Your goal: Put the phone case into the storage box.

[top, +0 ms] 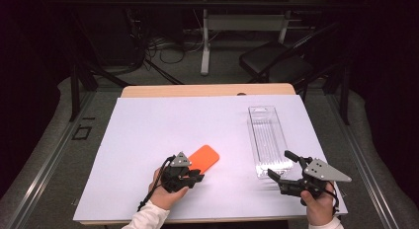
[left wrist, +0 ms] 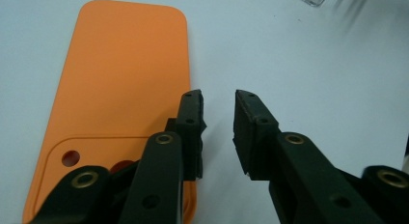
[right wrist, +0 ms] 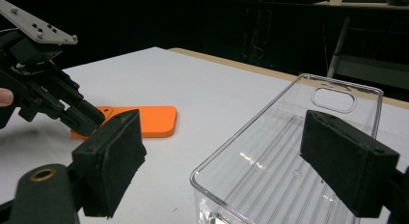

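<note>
Two items on white tabletop (top: 148, 140): clear tray (top: 269, 140) right, orange flat piece (top: 205, 157) middle. Right claw (top: 285, 165) wide, at tray's near end. Left claw (left wrist: 217, 132) narrowly parted, empty, over orange piece's edge. Likely pre-grasp; next: lower, close on edge.

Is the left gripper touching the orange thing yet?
Cannot tell. In the left gripper view, one jaw of the left gripper overlaps the edge of the orange case, hiding any contact or gap.

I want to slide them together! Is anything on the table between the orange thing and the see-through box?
Nothing: the high view shows bare white table between the orange piece and the clear tray.
</note>
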`<state>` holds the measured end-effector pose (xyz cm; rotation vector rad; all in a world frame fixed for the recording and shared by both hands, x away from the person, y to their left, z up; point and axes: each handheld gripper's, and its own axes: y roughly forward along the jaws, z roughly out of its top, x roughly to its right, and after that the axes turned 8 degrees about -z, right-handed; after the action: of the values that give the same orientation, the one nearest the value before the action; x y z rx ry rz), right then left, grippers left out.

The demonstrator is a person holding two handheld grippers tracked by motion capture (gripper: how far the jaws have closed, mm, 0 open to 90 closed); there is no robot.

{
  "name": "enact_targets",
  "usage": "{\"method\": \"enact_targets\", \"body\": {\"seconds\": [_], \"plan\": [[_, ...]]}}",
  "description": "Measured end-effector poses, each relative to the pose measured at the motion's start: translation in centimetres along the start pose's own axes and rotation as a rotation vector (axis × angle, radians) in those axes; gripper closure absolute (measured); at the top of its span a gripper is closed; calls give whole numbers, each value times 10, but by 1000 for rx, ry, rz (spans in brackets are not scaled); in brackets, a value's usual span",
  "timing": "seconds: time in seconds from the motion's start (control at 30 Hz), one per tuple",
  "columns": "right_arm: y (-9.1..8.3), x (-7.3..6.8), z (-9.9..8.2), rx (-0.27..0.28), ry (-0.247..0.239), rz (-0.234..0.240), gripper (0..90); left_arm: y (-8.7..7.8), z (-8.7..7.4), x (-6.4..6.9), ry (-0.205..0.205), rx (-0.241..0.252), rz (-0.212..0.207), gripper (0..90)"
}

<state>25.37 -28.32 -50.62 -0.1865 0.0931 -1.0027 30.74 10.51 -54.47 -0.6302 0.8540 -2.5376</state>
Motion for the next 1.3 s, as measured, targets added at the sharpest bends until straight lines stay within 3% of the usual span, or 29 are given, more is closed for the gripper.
{"method": "enact_targets", "body": {"seconds": [0.17,0.27,0.33,0.4,0.5,0.7,0.83,1.0,1.2,1.3], "plan": [[0,0,0,2,0,1,144,0,1,1,23,18,23,598],[0,1,-1,5,2,2,144,-2,2,2,48,49,41,462],[0,1,-1,4,1,1,144,-3,2,2,62,59,59,428],[0,1,-1,3,2,2,144,-5,3,1,55,72,48,415],[1,1,-1,4,0,2,144,-9,3,-1,22,93,59,412],[0,1,-1,1,3,1,144,-19,4,-7,4,109,82,395],[1,1,-1,-5,3,1,144,-21,4,-12,-22,102,75,317],[1,1,-1,-5,1,1,144,-22,4,-14,-8,102,114,214],[1,1,-1,-3,1,3,144,-21,3,-20,-40,112,105,97],[1,1,-1,0,2,4,144,-21,3,-21,-33,105,102,8]]}}
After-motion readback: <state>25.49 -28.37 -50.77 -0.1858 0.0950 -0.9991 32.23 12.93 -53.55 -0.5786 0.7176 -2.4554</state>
